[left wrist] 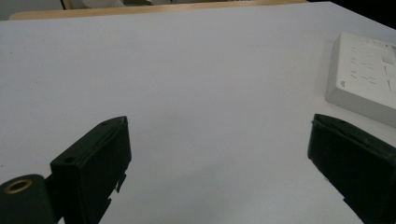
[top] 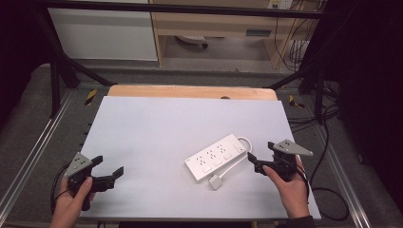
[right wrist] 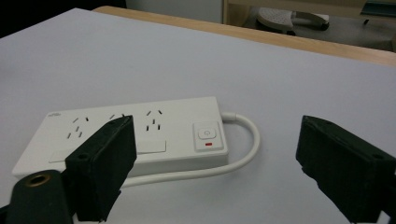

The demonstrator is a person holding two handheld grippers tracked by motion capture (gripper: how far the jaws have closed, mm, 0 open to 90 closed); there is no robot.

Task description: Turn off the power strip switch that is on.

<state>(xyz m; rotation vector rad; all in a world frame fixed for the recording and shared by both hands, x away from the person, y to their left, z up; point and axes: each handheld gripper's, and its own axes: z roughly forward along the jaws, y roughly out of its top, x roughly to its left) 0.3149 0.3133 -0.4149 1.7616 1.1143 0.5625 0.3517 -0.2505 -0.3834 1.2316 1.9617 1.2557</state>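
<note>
White plastic, high view: the power strip (top: pixel 217 156) lies flat and slantwise on the pale table (top: pixel 157 128), just ahead and left of the right gripper (top: pixel 260 154), well apart from the left gripper (top: pixel 108 166) and off to its right.
Cord, high view: the white cable (top: pixel 245 141) loops from the strip's far end, back along its near side to the plug (top: pixel 215 182), which lies between the strip and the right hand (top: pixel 290 187).
Left gripper view: jaws spread wide, holding nothing; the strip's near corner (left wrist: pixel 364 77) sits beyond the right-hand jaw, above bare table.
Right gripper view: jaws wide apart and empty; the strip's switch end (right wrist: pixel 208 135) and cable loop (right wrist: pixel 250 140) lie straight ahead between them.
Step, as I judge it: reaching for the strip or its cord with the right gripper.
Doing it well: come in low and level, straddle one thing only, the cord or the strip's narrow end, and close squarely so the smooth plastic doesn't skid away.
Left gripper's part: bring it across to steady the strip's far end if it slides.
</note>
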